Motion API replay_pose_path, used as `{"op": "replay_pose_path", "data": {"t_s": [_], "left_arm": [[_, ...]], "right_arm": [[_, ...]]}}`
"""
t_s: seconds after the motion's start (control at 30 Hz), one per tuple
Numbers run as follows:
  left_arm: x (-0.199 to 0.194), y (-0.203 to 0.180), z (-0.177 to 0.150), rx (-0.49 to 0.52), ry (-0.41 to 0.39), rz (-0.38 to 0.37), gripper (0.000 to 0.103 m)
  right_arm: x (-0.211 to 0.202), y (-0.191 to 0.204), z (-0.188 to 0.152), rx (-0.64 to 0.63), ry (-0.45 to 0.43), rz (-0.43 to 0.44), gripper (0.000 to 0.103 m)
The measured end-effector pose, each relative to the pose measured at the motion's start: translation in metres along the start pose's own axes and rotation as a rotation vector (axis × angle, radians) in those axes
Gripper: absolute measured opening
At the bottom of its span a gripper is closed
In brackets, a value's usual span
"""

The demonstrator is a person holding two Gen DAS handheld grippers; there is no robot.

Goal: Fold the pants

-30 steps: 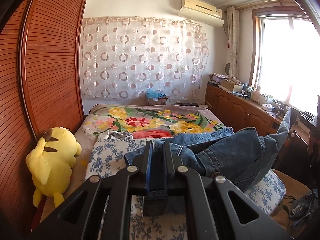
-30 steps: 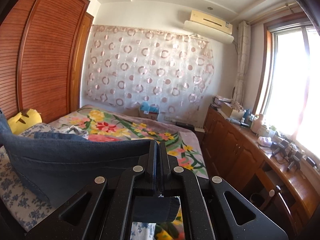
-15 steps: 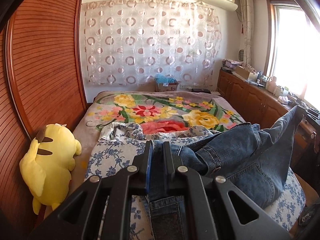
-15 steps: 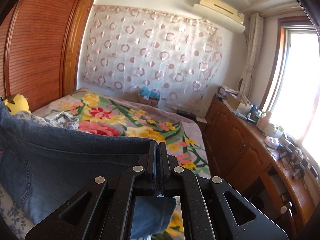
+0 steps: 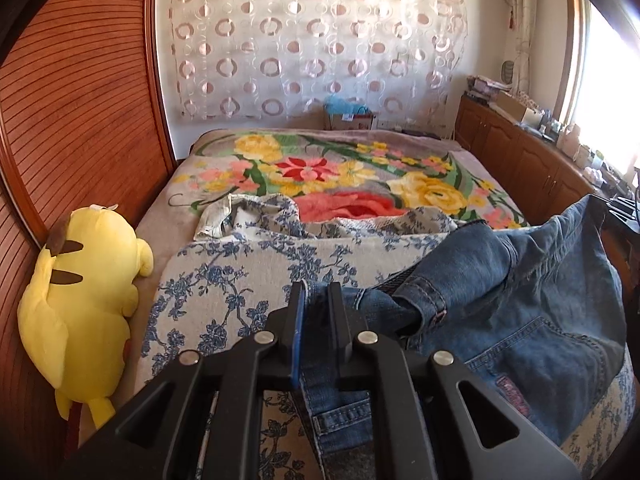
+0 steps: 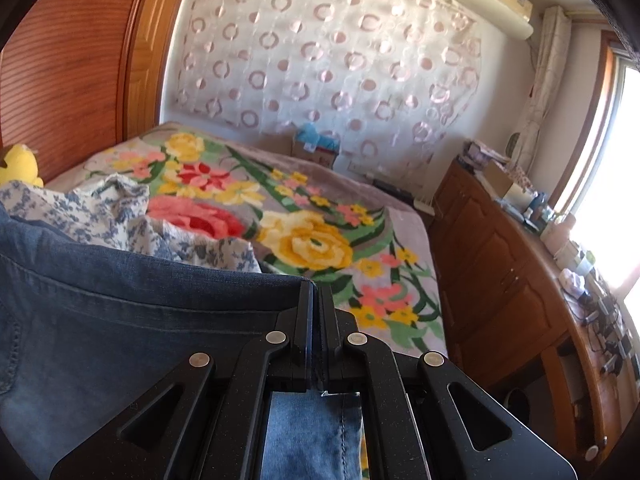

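The blue denim pants hang between my two grippers above the near end of the bed. My left gripper is shut on the waistband end of the pants, with denim showing between the fingers. In the right wrist view my right gripper is shut on another edge of the pants, which spread to the left and hang below the fingers. The pants sag over a blue-flowered white cover.
A bed with a flowered blanket stretches ahead. A yellow plush toy lies against the wooden wardrobe on the left. A wooden cabinet with clutter runs along the right under the window. A crumpled flowered cloth lies mid-bed.
Both grippers have tilted down and moved lower toward the bed with the pants. The denim has dropped and spread nearer the flowered cover.
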State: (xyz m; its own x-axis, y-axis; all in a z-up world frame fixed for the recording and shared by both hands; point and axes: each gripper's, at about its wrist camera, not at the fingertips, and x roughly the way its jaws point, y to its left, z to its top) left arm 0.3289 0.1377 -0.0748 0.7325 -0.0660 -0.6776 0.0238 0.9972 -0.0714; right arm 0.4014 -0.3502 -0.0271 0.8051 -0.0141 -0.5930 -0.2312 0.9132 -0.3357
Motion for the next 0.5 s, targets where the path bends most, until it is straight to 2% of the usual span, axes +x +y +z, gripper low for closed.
{"op": "replay_pose_path", "data": {"t_s": [0.3, 0.33, 0.4, 0.43, 0.47, 0.5], "left_arm": [[0.001, 0.002, 0.007, -0.012, -0.001, -0.015, 0.016], [-0.002, 0.003, 0.007, -0.012, -0.006, -0.022, 0.018], [-0.007, 0.001, 0.009, -0.004, -0.021, -0.021, 0.022], [-0.011, -0.001, 0.009, 0.002, -0.029, -0.026, 0.024], [-0.015, -0.003, 0.009, 0.006, -0.04, -0.032, 0.027], [-0.018, -0.005, 0.008, 0.009, -0.048, -0.039, 0.031]], "right_arm": [[0.054, 0.002, -0.012, 0.013, 0.106, 0.02, 0.0], [0.056, 0.001, -0.013, 0.022, 0.108, 0.025, 0.003], [0.055, -0.001, -0.014, 0.043, 0.111, 0.017, 0.016], [0.054, -0.002, -0.013, 0.057, 0.109, 0.019, 0.031], [0.051, -0.004, -0.013, 0.078, 0.103, 0.034, 0.038], [0.047, -0.009, -0.014, 0.104, 0.095, 0.059, 0.038]]}}
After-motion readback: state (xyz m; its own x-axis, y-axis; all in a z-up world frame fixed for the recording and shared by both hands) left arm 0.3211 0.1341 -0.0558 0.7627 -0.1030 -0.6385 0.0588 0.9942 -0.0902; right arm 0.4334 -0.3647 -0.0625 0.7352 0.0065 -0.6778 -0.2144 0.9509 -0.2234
